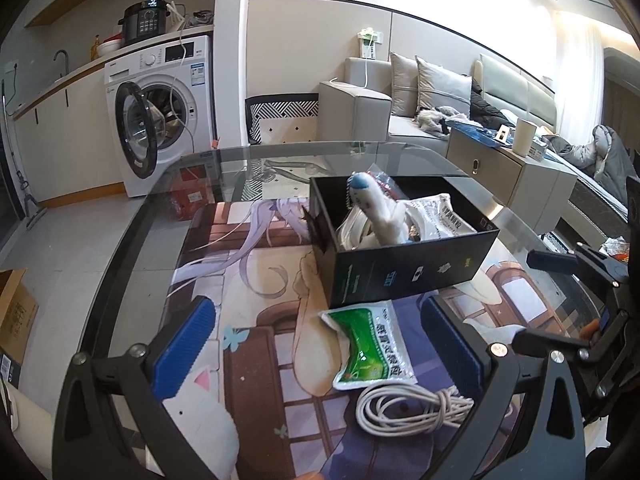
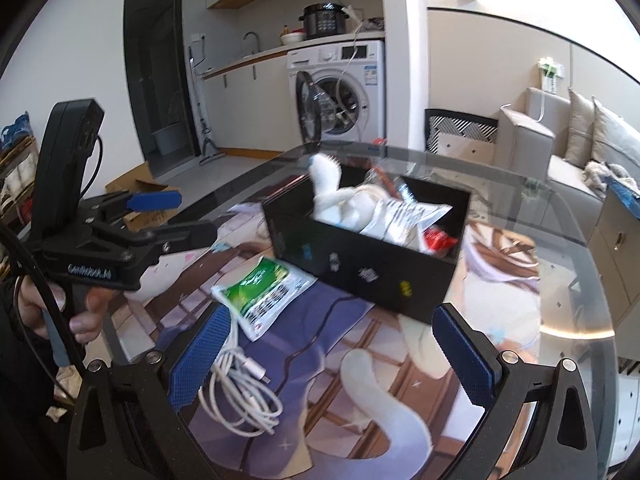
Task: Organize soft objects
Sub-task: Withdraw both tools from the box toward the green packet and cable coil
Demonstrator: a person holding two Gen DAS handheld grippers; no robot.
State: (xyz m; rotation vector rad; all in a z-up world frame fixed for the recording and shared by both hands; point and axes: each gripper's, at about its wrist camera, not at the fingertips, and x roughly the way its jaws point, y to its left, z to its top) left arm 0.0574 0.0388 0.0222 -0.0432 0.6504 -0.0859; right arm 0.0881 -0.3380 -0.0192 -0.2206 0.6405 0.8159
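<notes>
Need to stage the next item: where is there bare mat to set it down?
Free: the mat left of the black box, and right of the coiled cable. Crowded: the box itself is full, and the green packet and cable crowd its near side.

Both hand-held grippers (image 1: 316, 344) (image 2: 336, 356) agape, empty.

**Lighting and image quality**

I see bright daylight from the curtained window (image 1: 580, 64), overexposed there. Glare streaks the glass table (image 2: 576, 332). Fisheye distortion bends edges; corners vignette black. The black box (image 2: 372, 248) shows motion blur in the right view.
</notes>
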